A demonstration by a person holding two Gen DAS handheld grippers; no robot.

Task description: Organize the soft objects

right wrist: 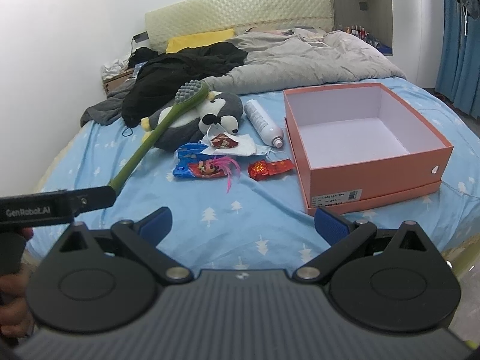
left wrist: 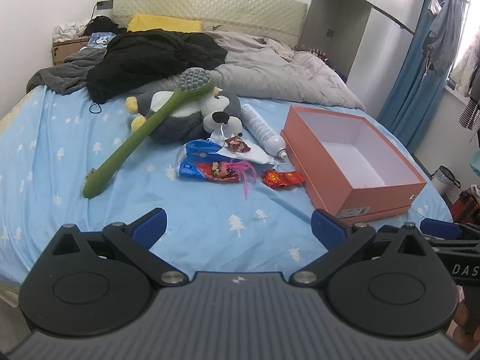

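Observation:
A grey penguin plush (left wrist: 192, 114) (right wrist: 192, 117) lies on the blue bed sheet (left wrist: 195, 219), with a small black-and-white plush (left wrist: 223, 121) (right wrist: 220, 121) against it. A long green brush (left wrist: 144, 132) (right wrist: 159, 132) leans across the penguin. An open, empty orange box (left wrist: 348, 153) (right wrist: 369, 141) stands to the right. My left gripper (left wrist: 238, 228) is open and empty above the near sheet. My right gripper (right wrist: 243, 222) is open and empty, near the box's front corner.
A white spray bottle (left wrist: 261, 129) (right wrist: 264, 123), a white cloth (right wrist: 237, 147), blue and red snack wrappers (left wrist: 207, 168) (right wrist: 270, 169) and a pink feather toy (right wrist: 229, 168) lie between plush and box. Black clothes (left wrist: 156, 57) and a grey duvet (left wrist: 270, 72) cover the far bed.

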